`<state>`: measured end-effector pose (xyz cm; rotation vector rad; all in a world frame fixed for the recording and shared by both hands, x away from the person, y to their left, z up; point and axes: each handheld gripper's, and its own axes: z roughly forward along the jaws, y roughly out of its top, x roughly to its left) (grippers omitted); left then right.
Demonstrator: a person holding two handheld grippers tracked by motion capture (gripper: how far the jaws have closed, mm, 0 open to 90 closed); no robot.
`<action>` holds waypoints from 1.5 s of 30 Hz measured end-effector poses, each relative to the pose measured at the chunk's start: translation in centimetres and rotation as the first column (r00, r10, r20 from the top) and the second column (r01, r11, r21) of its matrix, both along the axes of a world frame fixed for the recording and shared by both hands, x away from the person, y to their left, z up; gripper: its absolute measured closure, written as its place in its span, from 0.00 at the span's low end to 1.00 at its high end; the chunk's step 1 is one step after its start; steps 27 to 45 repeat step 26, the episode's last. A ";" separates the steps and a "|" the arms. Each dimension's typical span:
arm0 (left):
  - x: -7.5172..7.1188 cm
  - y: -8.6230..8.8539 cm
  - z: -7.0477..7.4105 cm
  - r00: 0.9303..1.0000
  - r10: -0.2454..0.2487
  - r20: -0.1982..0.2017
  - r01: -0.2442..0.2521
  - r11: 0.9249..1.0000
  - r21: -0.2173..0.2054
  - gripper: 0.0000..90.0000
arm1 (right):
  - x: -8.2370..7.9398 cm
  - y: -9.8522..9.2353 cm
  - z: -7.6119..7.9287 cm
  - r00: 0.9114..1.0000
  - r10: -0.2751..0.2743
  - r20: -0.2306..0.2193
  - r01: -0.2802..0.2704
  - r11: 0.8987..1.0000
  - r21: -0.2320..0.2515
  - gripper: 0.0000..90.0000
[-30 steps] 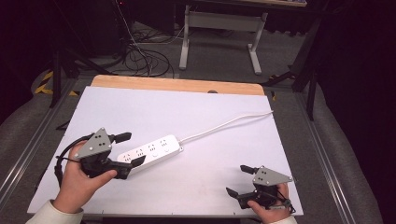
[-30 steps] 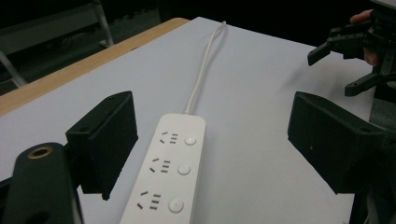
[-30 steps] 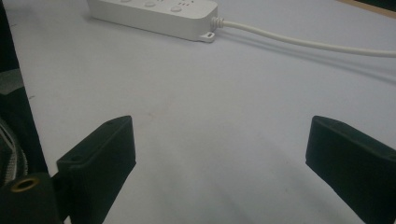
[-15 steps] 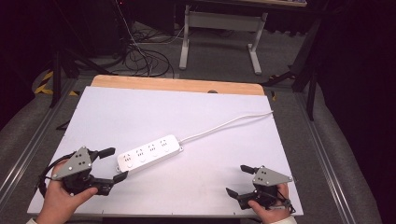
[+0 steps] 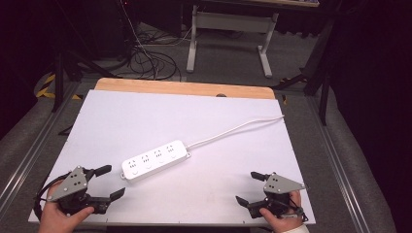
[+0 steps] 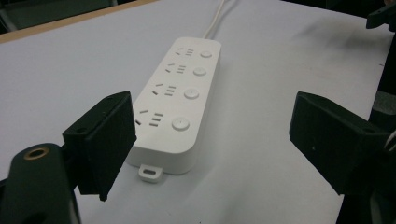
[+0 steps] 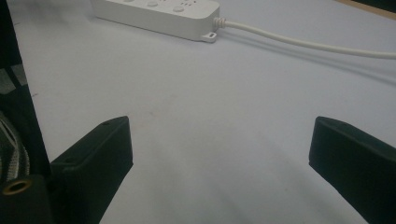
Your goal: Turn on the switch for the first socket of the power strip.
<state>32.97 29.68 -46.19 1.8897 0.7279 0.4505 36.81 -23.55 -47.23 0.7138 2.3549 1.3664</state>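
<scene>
- White table [image 5: 145, 116], dark room behind.
- Left gripper [image 5: 111, 181] at the near-left corner, jaws apart, empty.
- Power strip [image 5: 155, 159] lies mid-table; its cord [image 5: 233, 130] could snag and drag it.
- Right gripper [image 5: 251, 187] near-right, jaws apart, empty.

A white power strip [image 5: 155, 159] lies slantwise at the frame's centre on the white table [image 5: 145, 116], its cord [image 5: 233, 130] trailing to the right edge. Tangled black cables [image 5: 145, 58] (upper left) lie beside a grey stand [image 5: 228, 29] at the top.
</scene>
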 end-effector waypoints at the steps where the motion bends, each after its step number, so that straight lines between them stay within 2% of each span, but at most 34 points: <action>1: 0.0 0.1 -0.2 1.000 0.001 -0.018 -0.001 1.000 -0.007 0.17 | 0.0 0.0 0.0 1.000 0.002 0.001 -0.002 1.000 -0.001 0.08; 5: 0.1 0.5 -1.0 0.999 0.008 -0.045 -0.009 1.000 -0.025 0.18 | 0.0 0.0 0.0 1.000 0.005 -0.001 -0.005 1.000 -0.001 0.08; 8: 0.3 0.6 -1.5 0.998 0.001 -0.059 -0.002 1.000 -0.020 0.18 | 0.0 0.0 -0.1 1.000 0.006 -0.002 -0.006 1.000 -0.002 0.08; 11: 0.3 0.5 -1.0 0.999 0.004 -0.040 -0.004 1.000 -0.019 0.19 | 0.1 -0.1 -0.1 1.000 0.007 -0.005 -0.007 1.000 0.000 0.08; 14: 0.2 0.4 -0.9 1.000 0.008 -0.008 -0.008 1.000 0.011 0.19 | 0.1 -0.1 -0.1 1.000 0.008 -0.005 -0.008 1.000 0.000 0.08; 19: 0.3 0.5 -1.1 1.000 0.016 -0.017 -0.015 1.000 0.026 0.19 | 0.1 -0.1 -0.1 1.000 0.007 -0.006 -0.007 1.000 0.000 0.08; 23: 0.3 0.6 -1.0 0.997 0.039 -0.060 -0.038 0.999 0.015 0.21 | 0.2 -0.1 -0.2 1.000 0.006 -0.007 -0.006 1.000 0.000 0.08; 26: 0.4 0.6 -1.0 0.997 0.049 -0.058 -0.050 0.999 -0.006 0.20 | 0.2 -0.1 -0.2 1.000 0.007 -0.010 -0.007 1.000 -0.001 0.08; 45: 0.4 0.6 -1.0 0.997 0.049 -0.058 -0.050 0.999 -0.006 0.20 | 0.2 -0.1 -0.2 1.000 0.007 -0.010 -0.007 1.000 -0.001 0.08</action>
